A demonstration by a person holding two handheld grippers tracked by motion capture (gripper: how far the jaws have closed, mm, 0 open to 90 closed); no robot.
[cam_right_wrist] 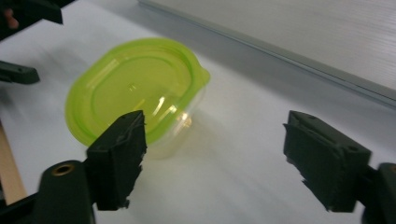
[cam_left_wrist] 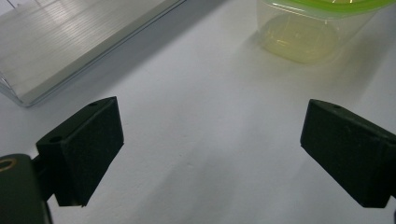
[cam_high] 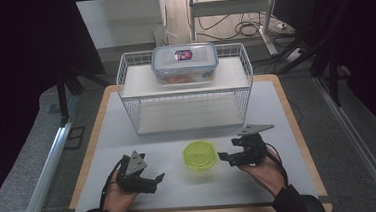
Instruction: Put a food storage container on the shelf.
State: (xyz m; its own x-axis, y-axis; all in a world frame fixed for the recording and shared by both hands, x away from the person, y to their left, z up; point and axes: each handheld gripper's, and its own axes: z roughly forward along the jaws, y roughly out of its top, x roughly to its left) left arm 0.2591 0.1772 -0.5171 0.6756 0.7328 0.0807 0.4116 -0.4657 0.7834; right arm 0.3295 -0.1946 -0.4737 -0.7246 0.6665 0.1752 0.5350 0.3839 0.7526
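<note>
Green-lidded tub [cam_high: 198, 155] sits between both grippers, each wide open and empty
Looks light, thin, slippery plastic; left gripper [cam_high: 148, 181] at 8 o'clock, right gripper [cam_high: 229, 149] at 3; best pinched under the lid rim

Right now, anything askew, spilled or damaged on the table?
Nothing spilled or askew. One oddity: the right gripper has ragged, chipped pads. The green-lidded container sits upright and closed, and the clip-lock box rests level on the wire rack.
</note>
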